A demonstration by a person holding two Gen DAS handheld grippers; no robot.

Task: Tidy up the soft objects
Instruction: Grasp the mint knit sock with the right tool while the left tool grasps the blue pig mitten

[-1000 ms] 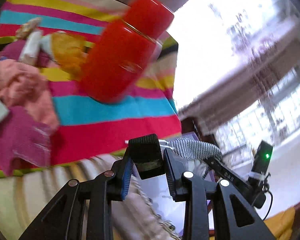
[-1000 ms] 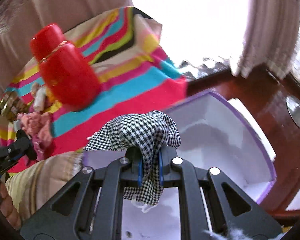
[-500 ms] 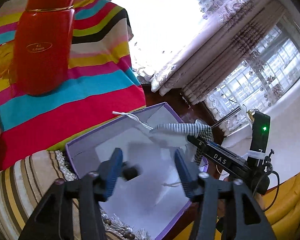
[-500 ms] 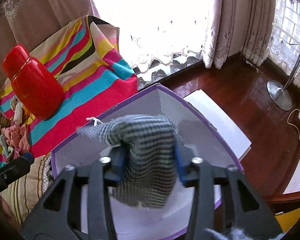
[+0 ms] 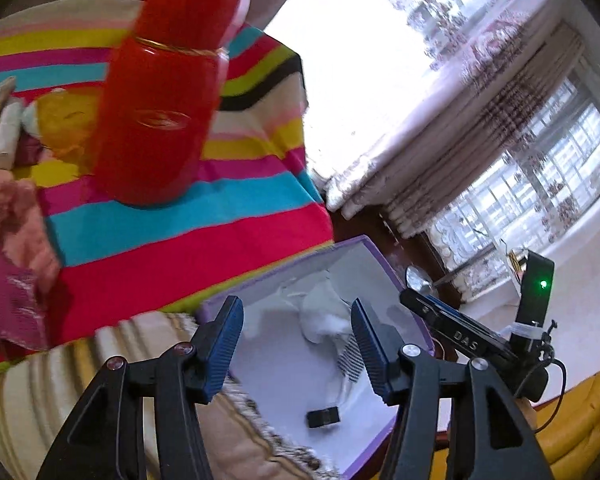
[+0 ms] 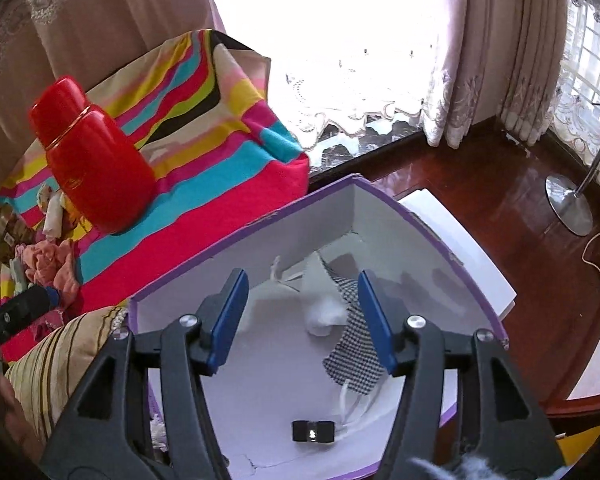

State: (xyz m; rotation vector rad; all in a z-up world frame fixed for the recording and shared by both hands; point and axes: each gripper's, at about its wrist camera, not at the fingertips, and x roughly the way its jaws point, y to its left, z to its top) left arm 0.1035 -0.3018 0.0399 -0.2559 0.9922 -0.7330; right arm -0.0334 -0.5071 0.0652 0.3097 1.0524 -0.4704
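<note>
The checked cloth [image 6: 354,342] lay inside the purple-edged box [image 6: 428,224], its long axis running from the box's far corner toward the near rim, crumpled white at the far end. A small black block [image 6: 313,431] sat just below it on the box floor. The right gripper [image 6: 302,316] and left gripper [image 5: 298,344] both hung over the box, jaws wide and holding nothing. A red flask [image 6: 96,164] stood on the striped blanket [image 6: 220,152].

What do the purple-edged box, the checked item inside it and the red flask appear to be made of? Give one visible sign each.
Box: probably cardboard; thin, flat matte white walls.
Checked item: woven fabric; it lies limp and creased.
Red flask: glossy metal or plastic, unclear which; hard, shiny surface.
</note>
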